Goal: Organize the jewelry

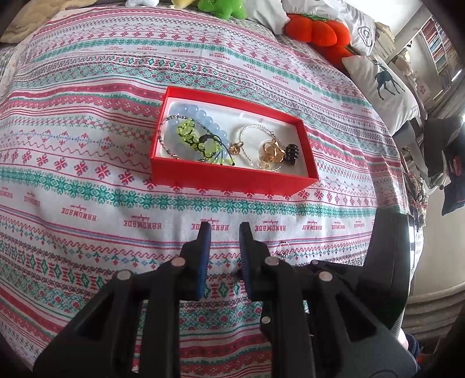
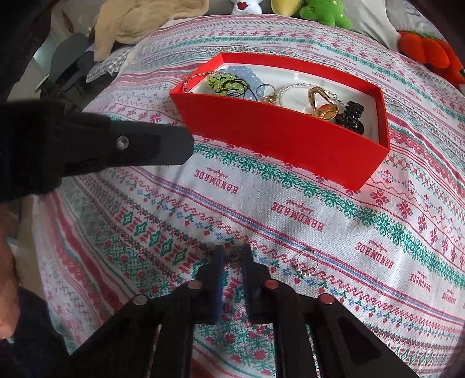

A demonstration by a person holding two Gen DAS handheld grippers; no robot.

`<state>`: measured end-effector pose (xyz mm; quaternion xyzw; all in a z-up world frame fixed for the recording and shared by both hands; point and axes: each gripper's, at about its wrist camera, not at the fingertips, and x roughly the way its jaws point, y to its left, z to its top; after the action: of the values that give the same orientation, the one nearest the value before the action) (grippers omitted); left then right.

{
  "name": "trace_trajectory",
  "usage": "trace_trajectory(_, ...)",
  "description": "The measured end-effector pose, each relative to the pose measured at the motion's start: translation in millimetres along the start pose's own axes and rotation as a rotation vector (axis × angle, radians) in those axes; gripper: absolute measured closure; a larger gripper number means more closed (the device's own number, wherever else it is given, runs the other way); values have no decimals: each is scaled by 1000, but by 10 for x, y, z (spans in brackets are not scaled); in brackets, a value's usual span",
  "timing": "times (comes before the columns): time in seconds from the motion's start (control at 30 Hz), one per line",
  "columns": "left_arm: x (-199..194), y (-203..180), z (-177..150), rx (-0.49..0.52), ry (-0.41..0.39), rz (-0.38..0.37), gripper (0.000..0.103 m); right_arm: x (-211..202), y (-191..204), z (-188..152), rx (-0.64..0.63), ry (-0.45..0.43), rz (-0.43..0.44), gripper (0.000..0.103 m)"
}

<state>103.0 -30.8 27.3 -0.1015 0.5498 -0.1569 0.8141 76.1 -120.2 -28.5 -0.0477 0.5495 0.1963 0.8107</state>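
Observation:
A red box (image 1: 232, 181) with a white lining holds blue and green bead bracelets, a pearl strand, gold rings and a black hair claw. My left gripper (image 1: 225, 229) hovers over the cloth in front of the box, open and with nothing between its tips. In the right wrist view one of its fingers (image 2: 162, 145) reaches in from the left. My right gripper (image 2: 233, 252) is down on the cloth, nearly shut, with a small dark piece of jewelry (image 2: 232, 256) pinched between its tips. A thin beaded hoop earring (image 2: 306, 264) lies loose just right of it.
A patterned bedspread (image 2: 319, 209) covers the surface. Plush toys in green (image 2: 325, 11) and orange (image 2: 430, 49) and pillows (image 1: 383, 84) line the far edge. A beige blanket (image 2: 139, 20) lies at the back left. The red box (image 2: 276, 133) stands just beyond both grippers.

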Motion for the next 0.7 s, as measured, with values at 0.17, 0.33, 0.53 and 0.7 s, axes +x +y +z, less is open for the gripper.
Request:
trace_trajectory(0.17,-16,44,8,-15,-3,-14,83,-34,24,11,19,2,36,93)
trace_trajectory(0.33,-5,51,10,-15,4,-14,83,-157,-71,5,54,-12,58,93)
trace_trajectory(0.53,86,-69,-10,19,30,-18,82,-357,-360,-4,134,-46,66,93)
trace_trajectory(0.7,220,-254,-74,78,64,-15,82,-548,-658,-18,205,-101,29,93)
